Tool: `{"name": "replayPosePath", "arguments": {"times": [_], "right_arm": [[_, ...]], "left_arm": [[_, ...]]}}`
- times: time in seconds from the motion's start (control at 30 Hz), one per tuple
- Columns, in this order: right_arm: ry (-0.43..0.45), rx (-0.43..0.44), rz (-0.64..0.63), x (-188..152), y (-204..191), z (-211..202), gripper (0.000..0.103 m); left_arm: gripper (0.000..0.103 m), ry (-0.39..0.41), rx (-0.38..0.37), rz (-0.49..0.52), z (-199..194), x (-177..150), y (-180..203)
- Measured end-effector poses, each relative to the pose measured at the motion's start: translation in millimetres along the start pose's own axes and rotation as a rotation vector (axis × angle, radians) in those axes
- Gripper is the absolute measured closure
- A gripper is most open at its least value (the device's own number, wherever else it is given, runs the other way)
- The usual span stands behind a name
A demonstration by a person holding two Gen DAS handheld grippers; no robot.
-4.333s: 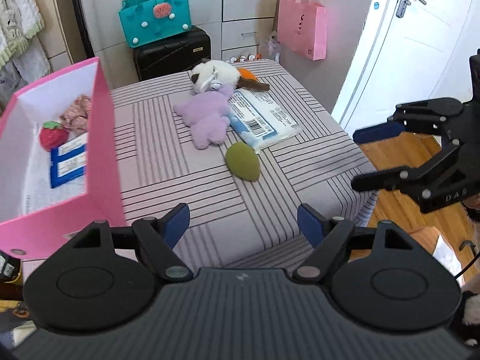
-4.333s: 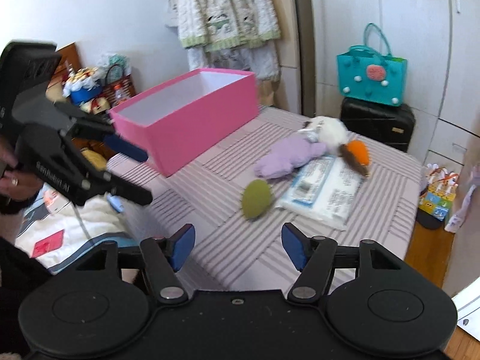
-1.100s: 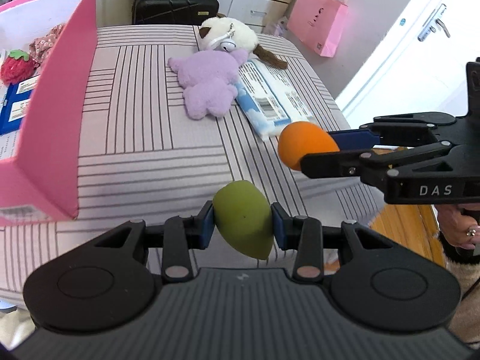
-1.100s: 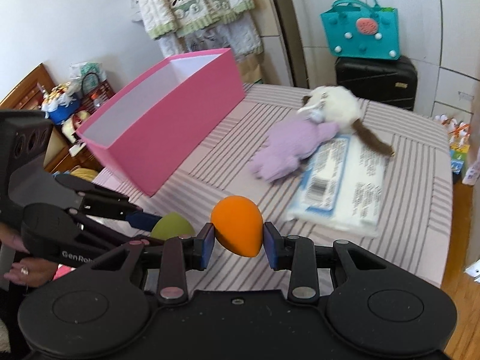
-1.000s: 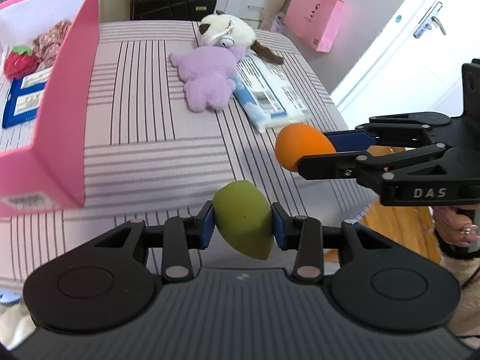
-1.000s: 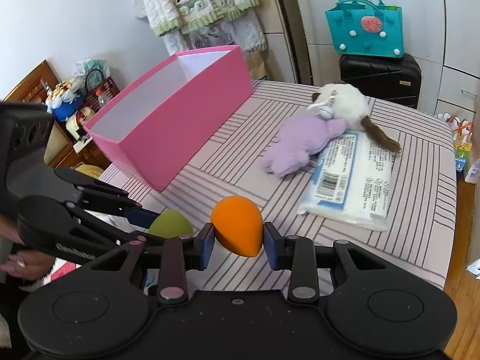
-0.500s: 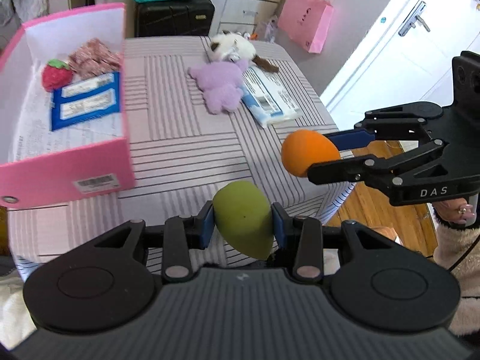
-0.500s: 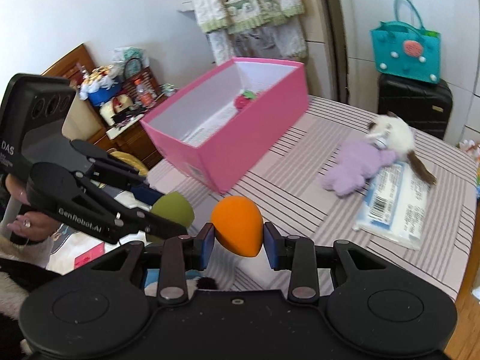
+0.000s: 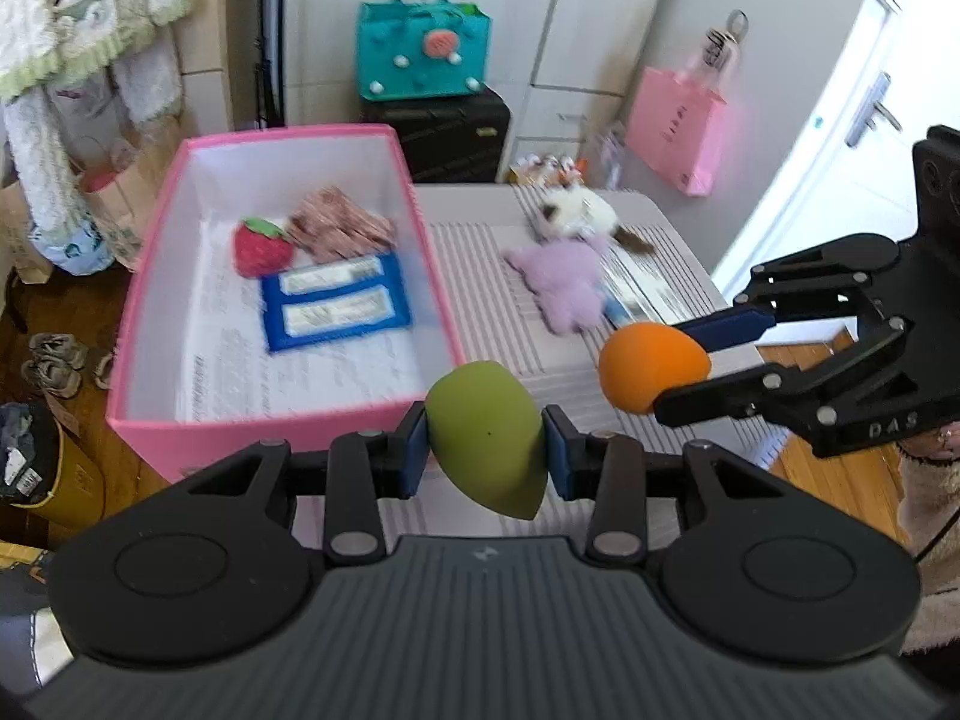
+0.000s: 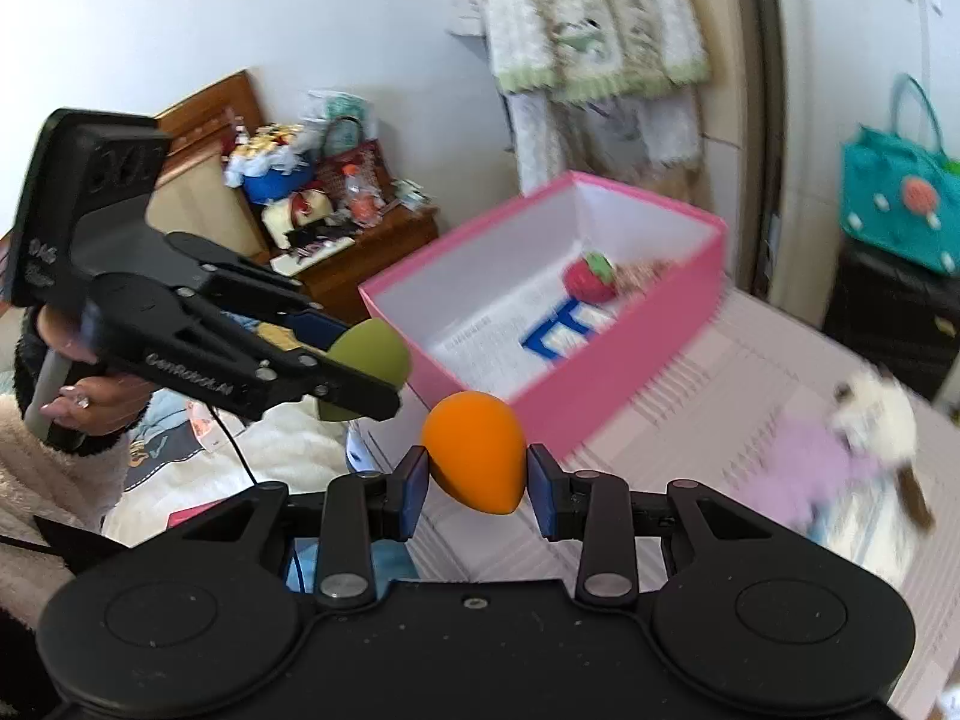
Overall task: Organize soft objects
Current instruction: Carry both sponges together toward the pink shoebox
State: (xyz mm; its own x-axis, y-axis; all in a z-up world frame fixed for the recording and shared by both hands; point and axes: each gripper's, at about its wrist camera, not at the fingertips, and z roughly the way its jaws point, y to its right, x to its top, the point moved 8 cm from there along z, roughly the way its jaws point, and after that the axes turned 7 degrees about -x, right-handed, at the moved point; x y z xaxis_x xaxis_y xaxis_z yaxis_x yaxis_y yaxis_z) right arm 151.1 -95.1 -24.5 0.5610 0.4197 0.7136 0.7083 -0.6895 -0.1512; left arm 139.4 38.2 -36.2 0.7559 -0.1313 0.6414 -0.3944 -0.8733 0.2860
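My left gripper (image 9: 486,450) is shut on a green egg-shaped sponge (image 9: 487,435), held in the air just before the near wall of the pink box (image 9: 288,429). My right gripper (image 10: 477,483) is shut on an orange egg-shaped sponge (image 10: 474,456), also off the table, to the right of the box (image 10: 630,372). Each gripper shows in the other's view: the right gripper (image 9: 678,366) with the orange sponge (image 9: 651,366), the left gripper (image 10: 354,354) with the green sponge (image 10: 369,354). Inside the box lie a strawberry plush (image 9: 261,246), a pink patterned cloth (image 9: 339,228) and a blue pack (image 9: 336,312).
On the striped table (image 9: 480,252) lie a purple plush (image 9: 564,285), a white and brown plush (image 9: 579,213) and a tissue pack (image 9: 642,291). A teal bag (image 9: 423,54) on a black case stands behind. A wooden cabinet (image 10: 360,252) with clutter is left of the box.
Both grippers rose and drew back from the table with their sponges. The inside of the pink box has come into view from above, and the plush toys look farther off.
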Motion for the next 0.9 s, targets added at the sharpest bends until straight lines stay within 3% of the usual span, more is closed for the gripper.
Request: {"name": "replayPosePath", "arguments": {"times": [0.2,0.37,0.67,0.9], "right_arm": [[0.038,0.002,-0.079,40,-1,24,0.063],[0.054,-0.068,-0.171,70,14,56,0.063],[0.027,-0.176,-0.230,112,62,118,0.063],[-0.057,-0.296,-0.371,127,79,174,0.063]], "left_arm": [[0.064,0.046,0.035,-0.024,-1,27,-36],[0.064,0.068,0.057,-0.023,15,52,-60],[0.064,0.012,0.079,0.015,73,108,-102],[0.064,-0.021,0.075,-0.083,117,126,-146]]}}
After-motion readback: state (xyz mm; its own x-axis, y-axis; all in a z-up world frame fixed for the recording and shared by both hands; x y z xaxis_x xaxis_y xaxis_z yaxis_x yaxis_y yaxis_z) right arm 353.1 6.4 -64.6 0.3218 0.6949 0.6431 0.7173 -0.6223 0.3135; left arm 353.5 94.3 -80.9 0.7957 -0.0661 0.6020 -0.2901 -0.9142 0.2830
